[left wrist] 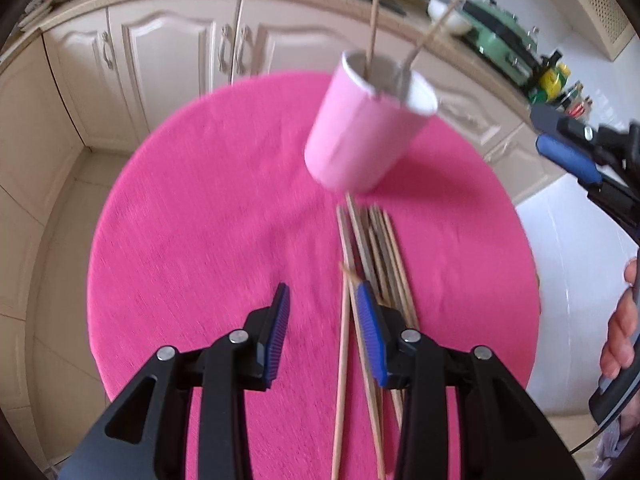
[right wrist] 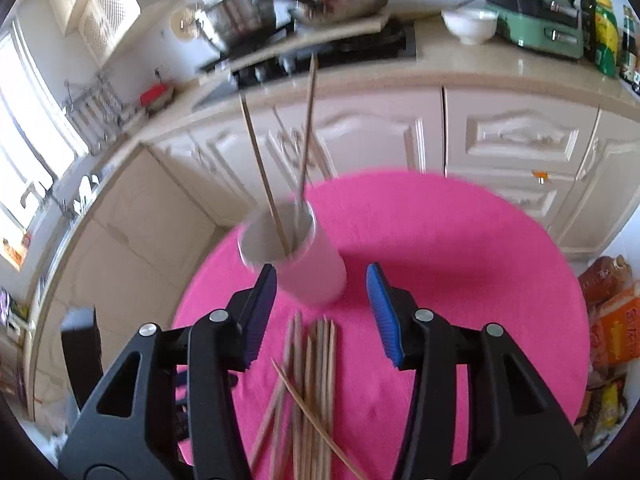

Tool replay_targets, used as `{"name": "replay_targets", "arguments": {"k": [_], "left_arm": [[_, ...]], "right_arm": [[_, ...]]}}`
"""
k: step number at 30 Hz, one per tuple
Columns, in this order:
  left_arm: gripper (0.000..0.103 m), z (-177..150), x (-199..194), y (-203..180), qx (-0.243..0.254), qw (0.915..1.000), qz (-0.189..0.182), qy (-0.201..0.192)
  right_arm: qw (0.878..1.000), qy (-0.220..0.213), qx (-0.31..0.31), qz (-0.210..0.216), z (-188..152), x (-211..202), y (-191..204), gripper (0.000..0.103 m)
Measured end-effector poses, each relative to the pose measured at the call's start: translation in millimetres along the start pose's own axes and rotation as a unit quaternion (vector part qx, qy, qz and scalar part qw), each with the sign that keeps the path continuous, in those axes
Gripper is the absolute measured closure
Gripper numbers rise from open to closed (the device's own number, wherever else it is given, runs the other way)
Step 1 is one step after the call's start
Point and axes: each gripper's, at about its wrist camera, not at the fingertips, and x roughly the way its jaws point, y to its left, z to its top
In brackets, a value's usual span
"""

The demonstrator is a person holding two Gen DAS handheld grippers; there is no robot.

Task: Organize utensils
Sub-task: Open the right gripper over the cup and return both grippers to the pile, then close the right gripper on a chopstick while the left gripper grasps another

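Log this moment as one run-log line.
left gripper open | right gripper open | two sticks in pink cup | stick pile on cloth

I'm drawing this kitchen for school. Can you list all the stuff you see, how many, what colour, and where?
cup: one, pink outside, white inside, on the table
sticks in cup: two, tan, standing tilted in the cup
loose sticks: a pile, tan, lying on the cloth near the cup
tablecloth: one, bright pink, over the round table
cabinets: cream, behind the table
bowl: one, white, on the counter
appliance: one, green, on the counter
pans: silver, on the stove
left gripper: black with blue pads, open, empty
right gripper: same, open, empty
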Motion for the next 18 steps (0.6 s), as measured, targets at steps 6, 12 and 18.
{"name": "replay_targets", "arguments": {"k": [6,12,18], "left_arm": [[0.068,-10,14,-8,0.016,0.9994,0.002,0.029],[0.068,-15,18,-17,0.025,0.999,-0.006,0.037],[0.068,-17,19,-20,0.027,0.9988,-0.011,0.039]], "right_arm": [[0.995,0.089,-0.043,-0.016,-54,25,2,0.068],[0.985,0.161,-0.068,-0.005,-99,46,8,0.073],[0.977,0.193,-0.086,-0.008,-116,64,15,0.08]]}}
